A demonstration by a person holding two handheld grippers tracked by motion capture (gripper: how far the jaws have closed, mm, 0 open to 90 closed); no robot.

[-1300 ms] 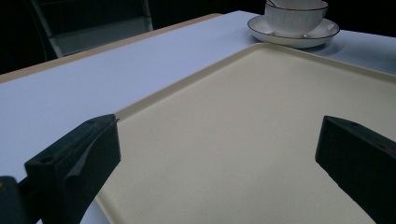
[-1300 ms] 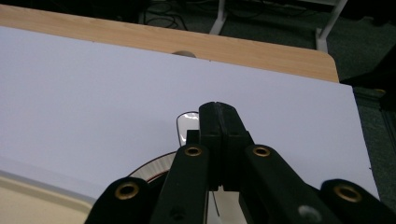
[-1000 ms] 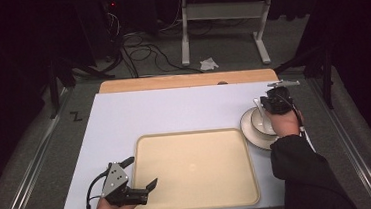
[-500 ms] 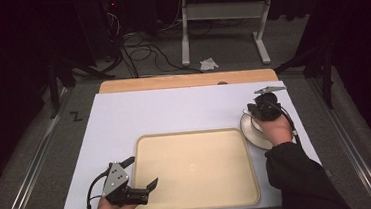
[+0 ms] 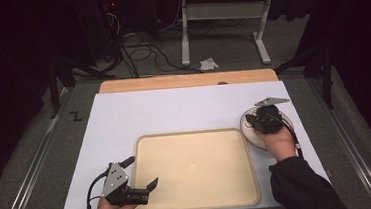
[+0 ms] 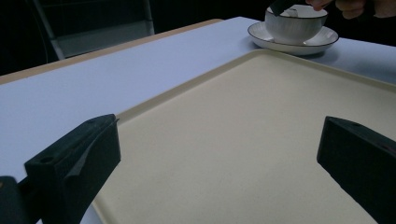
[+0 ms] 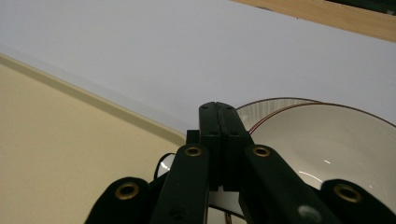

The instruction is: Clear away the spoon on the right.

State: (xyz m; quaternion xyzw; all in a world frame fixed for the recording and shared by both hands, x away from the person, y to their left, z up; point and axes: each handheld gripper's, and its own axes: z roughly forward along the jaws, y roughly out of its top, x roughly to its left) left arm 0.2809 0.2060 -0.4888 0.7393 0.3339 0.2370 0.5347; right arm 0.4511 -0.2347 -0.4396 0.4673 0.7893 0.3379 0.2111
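High view: white table top (image 5: 174,110) with a beige tray (image 5: 193,169) at the near middle. Right of the tray, just beside its far right corner, sits a saucer (image 5: 249,129) with a dark-edged rim; a white cup stands on it (largely covered from above by the hand and tool).

Right gripper (image 5: 256,124) is held over the cup and saucer, the person's right hand (image 5: 277,145) behind it, dark sleeve (image 5: 300,185) coming in from the bottom right. Right gripper view: the two black jaws stand pressed flat together, with no gap and nothing visible between them. Their tips sit at the near rim of the cup (image 7: 336,144), over the rim line; whether they touch the rim cannot be told. The saucer edge (image 7: 261,105) shows behind the cup, and the tray's raised edge (image 7: 93,100) runs just beside the saucer.

Left gripper (image 5: 142,185) rests at the tray's near left corner, held in the left hand (image 5: 114,208). Left gripper view: jaws stand wide apart, with bare tray surface (image 6: 243,140) between them and nothing gripped. Far off in that view, the cup (image 6: 294,23) sits upright on the saucer (image 6: 294,42), the other tool's black tip at its rim.
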